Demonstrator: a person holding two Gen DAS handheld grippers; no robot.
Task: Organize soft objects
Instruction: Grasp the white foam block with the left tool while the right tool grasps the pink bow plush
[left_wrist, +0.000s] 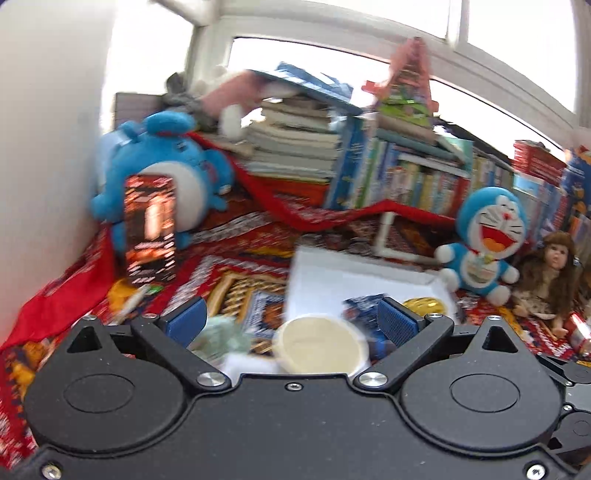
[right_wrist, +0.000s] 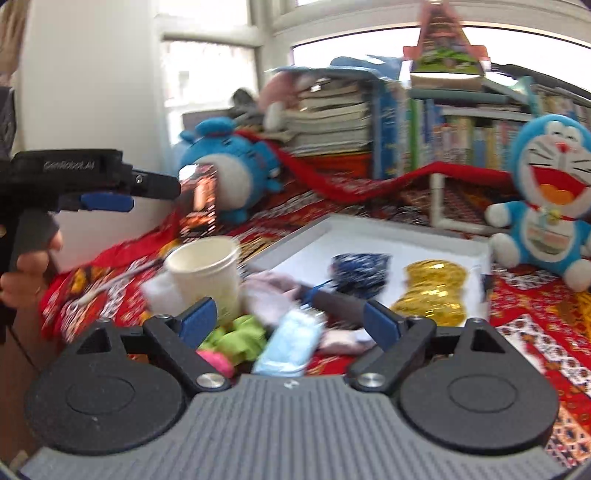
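Note:
My left gripper (left_wrist: 291, 319) stands open above a paper cup (left_wrist: 320, 345), nothing between its blue pads (left_wrist: 397, 321). My right gripper (right_wrist: 290, 319) is open too, over a heap of soft items: a light blue piece (right_wrist: 291, 341), a green one (right_wrist: 240, 338), a pink one (right_wrist: 216, 360) and a pale pink cloth (right_wrist: 267, 291). In the white tray (right_wrist: 369, 230) lie a dark blue soft item (right_wrist: 360, 273) and a gold sequin one (right_wrist: 432, 291). The right wrist view also shows the left gripper (right_wrist: 107, 192) at the left edge, held in a hand (right_wrist: 27, 269).
A blue whale plush (left_wrist: 166, 166) leans in the far left corner behind a dark upright packet (left_wrist: 149, 229). A blue cat plush (left_wrist: 484, 240) and a doll (left_wrist: 546, 280) sit right of the tray (left_wrist: 332, 273). Stacked books (left_wrist: 295, 140) line the back. A patterned red cloth (right_wrist: 535, 325) covers the surface.

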